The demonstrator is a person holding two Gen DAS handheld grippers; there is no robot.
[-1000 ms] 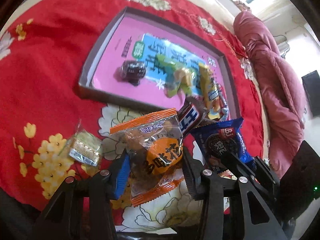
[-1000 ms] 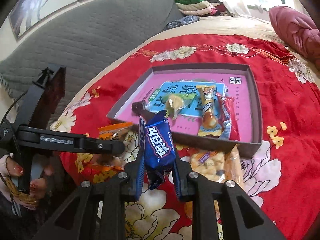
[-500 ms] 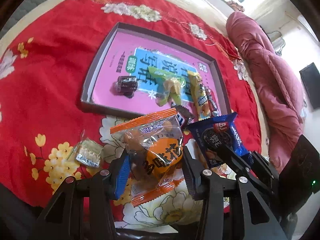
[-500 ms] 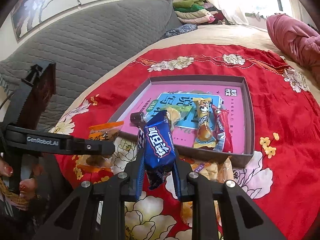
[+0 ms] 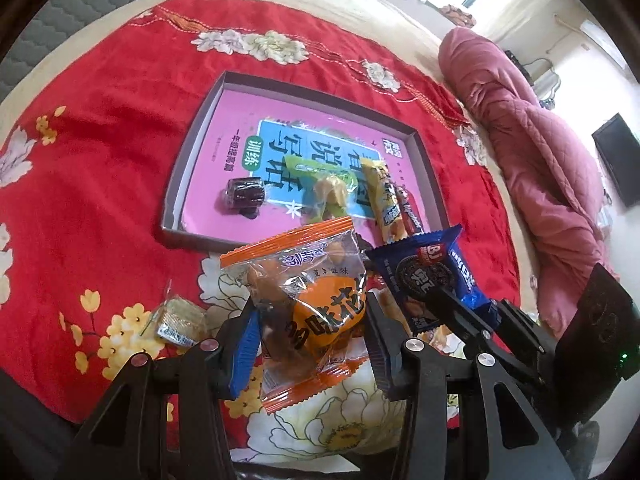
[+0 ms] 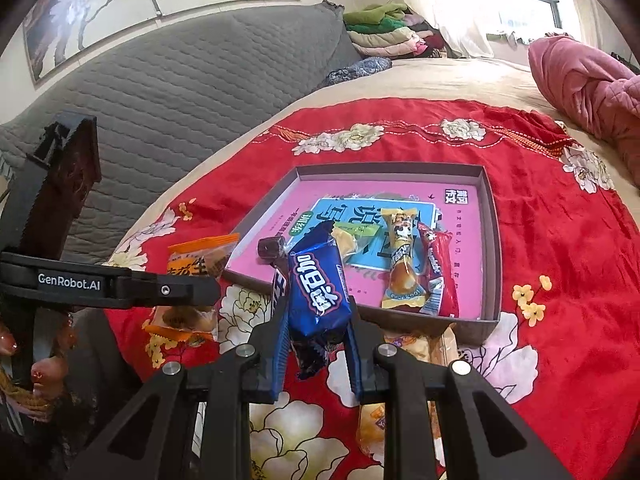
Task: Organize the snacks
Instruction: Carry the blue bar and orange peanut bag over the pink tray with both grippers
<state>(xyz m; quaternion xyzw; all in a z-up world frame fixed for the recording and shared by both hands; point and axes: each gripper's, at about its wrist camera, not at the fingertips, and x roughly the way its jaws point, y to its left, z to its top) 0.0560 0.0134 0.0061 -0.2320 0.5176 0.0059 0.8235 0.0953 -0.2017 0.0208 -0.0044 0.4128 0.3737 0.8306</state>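
Note:
My left gripper (image 5: 310, 328) is shut on an orange-edged clear peanut packet (image 5: 308, 296) and holds it above the red cloth, short of the pink-lined tray (image 5: 176, 184). My right gripper (image 6: 318, 320) is shut on a blue cookie packet (image 6: 318, 284), also above the cloth near the tray's (image 6: 496, 248) front edge. The blue packet (image 5: 428, 276) and right gripper also show in the left wrist view, the orange packet (image 6: 200, 260) in the right wrist view. In the tray lie a dark candy (image 5: 244, 194), a green-yellow packet (image 5: 328, 188), a yellow bar (image 5: 384, 200) and a red bar (image 6: 440, 268).
A small silver-green packet (image 5: 176, 320) lies on the red flowered cloth (image 5: 100, 160) at my left. A clear packet of yellow snacks (image 6: 420, 344) lies in front of the tray. A pink quilt (image 5: 540, 148) is at the right, a grey headboard (image 6: 180, 92) behind.
Both grippers have risen and drawn back with their packets held; the tray looks smaller and farther in both views.

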